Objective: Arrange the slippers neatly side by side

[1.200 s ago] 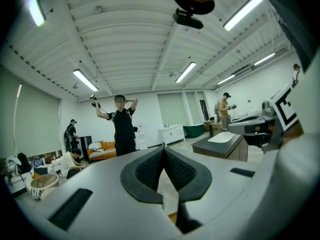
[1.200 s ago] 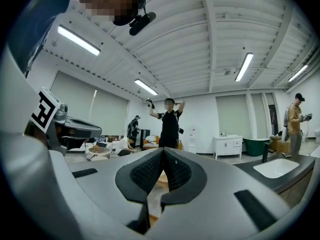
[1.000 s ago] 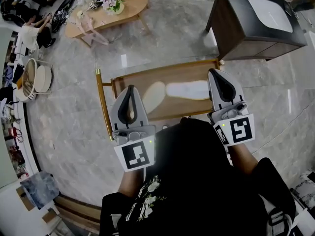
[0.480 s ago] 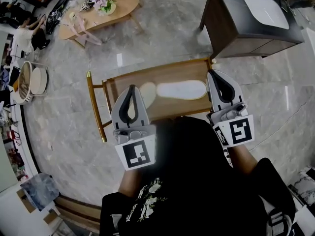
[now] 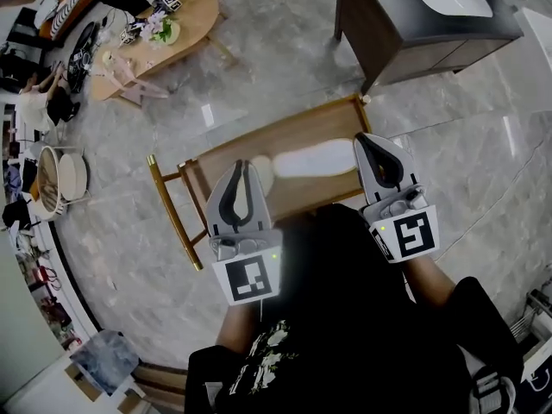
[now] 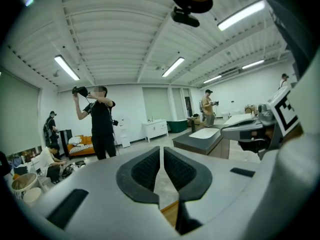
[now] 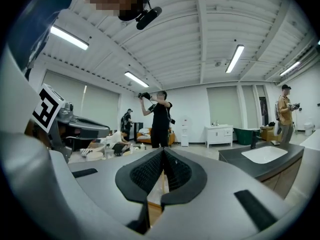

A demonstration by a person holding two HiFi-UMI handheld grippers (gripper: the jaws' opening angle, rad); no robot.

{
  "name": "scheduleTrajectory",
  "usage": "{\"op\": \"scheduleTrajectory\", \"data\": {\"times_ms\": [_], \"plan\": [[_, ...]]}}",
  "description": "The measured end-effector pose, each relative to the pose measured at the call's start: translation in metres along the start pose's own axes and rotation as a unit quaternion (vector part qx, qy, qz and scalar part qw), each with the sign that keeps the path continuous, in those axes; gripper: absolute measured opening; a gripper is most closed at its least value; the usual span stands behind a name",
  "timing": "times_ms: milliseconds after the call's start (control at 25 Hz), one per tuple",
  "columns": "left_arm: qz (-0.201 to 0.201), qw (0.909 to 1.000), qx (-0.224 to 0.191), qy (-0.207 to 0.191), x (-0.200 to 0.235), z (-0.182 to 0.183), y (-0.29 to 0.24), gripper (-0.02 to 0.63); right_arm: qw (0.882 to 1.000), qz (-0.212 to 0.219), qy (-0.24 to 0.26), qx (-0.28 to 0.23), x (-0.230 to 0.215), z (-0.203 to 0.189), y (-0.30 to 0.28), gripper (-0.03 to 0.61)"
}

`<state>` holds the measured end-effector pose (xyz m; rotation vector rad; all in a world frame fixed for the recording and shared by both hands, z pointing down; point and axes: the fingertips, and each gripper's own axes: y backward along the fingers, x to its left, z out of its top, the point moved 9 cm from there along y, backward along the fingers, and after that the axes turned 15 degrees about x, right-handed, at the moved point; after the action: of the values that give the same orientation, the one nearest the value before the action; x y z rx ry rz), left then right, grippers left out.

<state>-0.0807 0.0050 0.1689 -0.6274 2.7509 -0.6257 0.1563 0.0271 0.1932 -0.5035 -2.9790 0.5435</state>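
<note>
The hands dip closer over the bench (image 5: 293, 134), the left claw (image 5: 244, 166) now masking part of the left slipper (image 5: 262, 171), the right claw (image 5: 373, 138) beside the right slipper (image 5: 315, 158), both pinched tight on nothing, so the pair lies ungripped.

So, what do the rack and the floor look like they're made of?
Rack: probably wood; warm brown with a lighter frame, fairly matt. Floor: polished stone or tile; grey veining and glossy light reflections.
</note>
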Motion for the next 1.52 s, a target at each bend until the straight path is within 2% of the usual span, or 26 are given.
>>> {"op": "scheduleTrajectory", "data": {"times_ms": [280,600,960,1200,1520], "plan": [[-0.064,0.997,0.022,-0.038,-0.017,0.0,-0.025,0.003,0.999,-0.032,-0.026,0.03,-0.003,-0.019,0.004,-0.002],[-0.135,0.9858,0.058,-0.081,-0.045,-0.014,-0.052,0.003,0.993,-0.072,-0.056,0.08,-0.002,-0.049,0.011,-0.002],[-0.181,0.9733,0.097,-0.103,-0.072,-0.04,-0.08,0.003,0.985,-0.087,-0.087,0.117,-0.009,-0.086,0.012,0.0],[-0.205,0.9648,0.129,-0.102,-0.08,-0.06,-0.09,0.003,0.981,-0.089,-0.097,0.145,-0.005,-0.108,0.012,0.0],[-0.242,0.9518,0.144,-0.122,-0.092,-0.078,-0.109,0.003,0.972,-0.094,-0.117,0.181,0.002,-0.133,0.007,0.0]]}}
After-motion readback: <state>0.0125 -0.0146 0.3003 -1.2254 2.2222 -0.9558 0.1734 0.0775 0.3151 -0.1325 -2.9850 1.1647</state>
